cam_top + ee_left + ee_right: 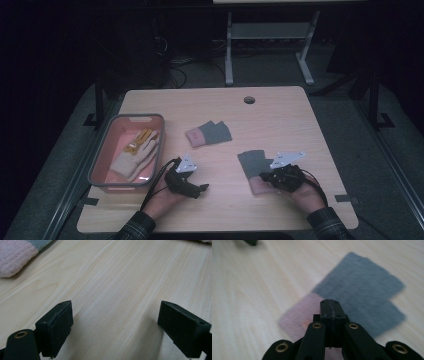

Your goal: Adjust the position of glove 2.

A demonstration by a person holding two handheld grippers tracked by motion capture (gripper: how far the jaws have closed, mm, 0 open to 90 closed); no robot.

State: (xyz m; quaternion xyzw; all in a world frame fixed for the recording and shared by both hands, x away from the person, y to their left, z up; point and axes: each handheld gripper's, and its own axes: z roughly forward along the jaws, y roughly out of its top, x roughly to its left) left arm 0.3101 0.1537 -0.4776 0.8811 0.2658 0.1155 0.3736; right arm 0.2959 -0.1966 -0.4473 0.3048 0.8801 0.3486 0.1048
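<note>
Two grey pieces of knitwear with pink cuffs lie flat on the wooden table [280,110]. One piece [209,133] sits mid-table, and its pink cuff [13,257] reaches into the top left corner of the left gripper view. The other piece [251,164] [362,290] lies at the near right. My right gripper [263,176] [330,303] hovers over this one's pink end, jaws shut with nothing seen between them. My left gripper [203,188] [116,308] is low over bare wood, pointing right, with its jaws wide open and empty.
A grey-rimmed pink basket [100,159] stands at the table's left side, holding a cream glove [134,159] and something yellow. A cable hole [249,99] is near the far edge. A metal frame stands on the floor behind the table.
</note>
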